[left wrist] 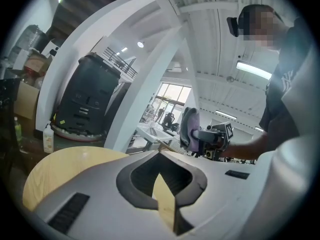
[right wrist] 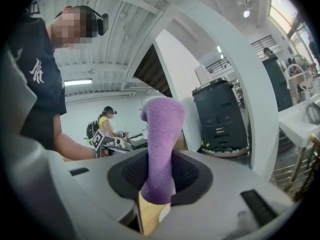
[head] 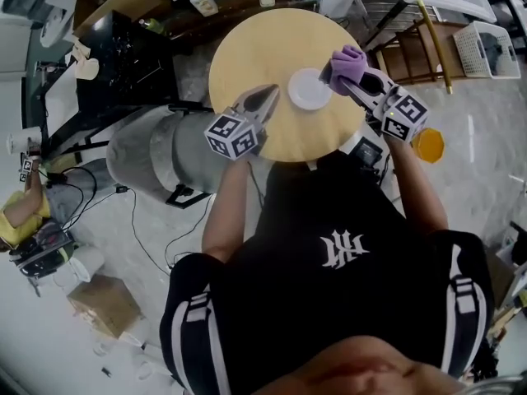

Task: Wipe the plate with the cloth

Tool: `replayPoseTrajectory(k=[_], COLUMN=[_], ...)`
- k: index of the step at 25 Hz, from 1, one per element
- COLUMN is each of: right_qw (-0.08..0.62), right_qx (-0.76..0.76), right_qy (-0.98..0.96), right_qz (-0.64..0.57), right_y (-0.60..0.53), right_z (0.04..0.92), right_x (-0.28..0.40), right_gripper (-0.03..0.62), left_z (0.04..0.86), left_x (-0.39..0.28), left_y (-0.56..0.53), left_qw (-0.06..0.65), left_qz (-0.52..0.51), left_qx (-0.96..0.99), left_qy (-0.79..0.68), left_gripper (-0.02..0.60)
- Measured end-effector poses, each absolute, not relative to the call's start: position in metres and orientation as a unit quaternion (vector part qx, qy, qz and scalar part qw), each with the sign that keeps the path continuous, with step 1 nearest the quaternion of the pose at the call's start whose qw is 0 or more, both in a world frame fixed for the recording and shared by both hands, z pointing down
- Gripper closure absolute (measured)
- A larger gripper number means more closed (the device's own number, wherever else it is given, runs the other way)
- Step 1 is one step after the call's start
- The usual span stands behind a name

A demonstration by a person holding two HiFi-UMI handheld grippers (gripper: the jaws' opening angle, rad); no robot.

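A small white plate (head: 310, 89) lies on the round wooden table (head: 255, 48), right of its middle. My right gripper (head: 342, 81) is shut on a purple cloth (head: 347, 68), which bunches up just right of the plate's rim. In the right gripper view the cloth (right wrist: 161, 149) stands up between the jaws. My left gripper (head: 272, 97) is shut with nothing in it, its tips over the table just left of the plate. The left gripper view shows the right gripper with the cloth (left wrist: 190, 129) opposite.
A grey cylindrical bin (head: 152, 151) stands left of the table. Dark shelving with clutter (head: 123, 31) lies at the back left, a wooden chair (head: 416, 52) and a white basket (head: 486, 48) at the right. An orange object (head: 428, 145) sits on the floor near my right arm.
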State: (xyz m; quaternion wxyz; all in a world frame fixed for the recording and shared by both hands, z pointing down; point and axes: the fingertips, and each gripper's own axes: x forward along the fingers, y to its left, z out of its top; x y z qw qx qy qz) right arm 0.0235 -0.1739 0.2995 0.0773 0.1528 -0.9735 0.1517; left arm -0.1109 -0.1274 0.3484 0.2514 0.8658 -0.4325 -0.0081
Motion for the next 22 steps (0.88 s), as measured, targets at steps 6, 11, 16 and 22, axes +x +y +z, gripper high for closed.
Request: replayPoseTrajectory(k=[6,11,16,22], right_qw=[0.069,0.082,0.097,0.127], right_qx=[0.146,0.146,0.139,0.132], right_qy=[-0.972,-0.968,-0.962,-0.952], right_qz=[0.169,0.185,0.216,0.246], right_y=[-0.190,-0.208,-0.224,-0.219], right_z=[0.311,0.337,0.398,0.469], right_x=[0.029,0.035,0.025,0.025], right_gripper=[0.491,0.491,0.491,0.491], left_z=[0.359,0.390,0.445,0.499], left_x=[-0.106,-0.105,-0.119,-0.119], left_y=[-0.138,-0.148,-0.163,-0.166], left_qw=[0.264,0.279,0.309,0.351], left_qz=[0.007,0.044,0.071,0.097], left_qx=[0.857,0.849,0.829,0.816], left_qy=[-0.442,-0.447,-0.461,-0.449], left_gripper=[0.571,0.571,0.571,0.571])
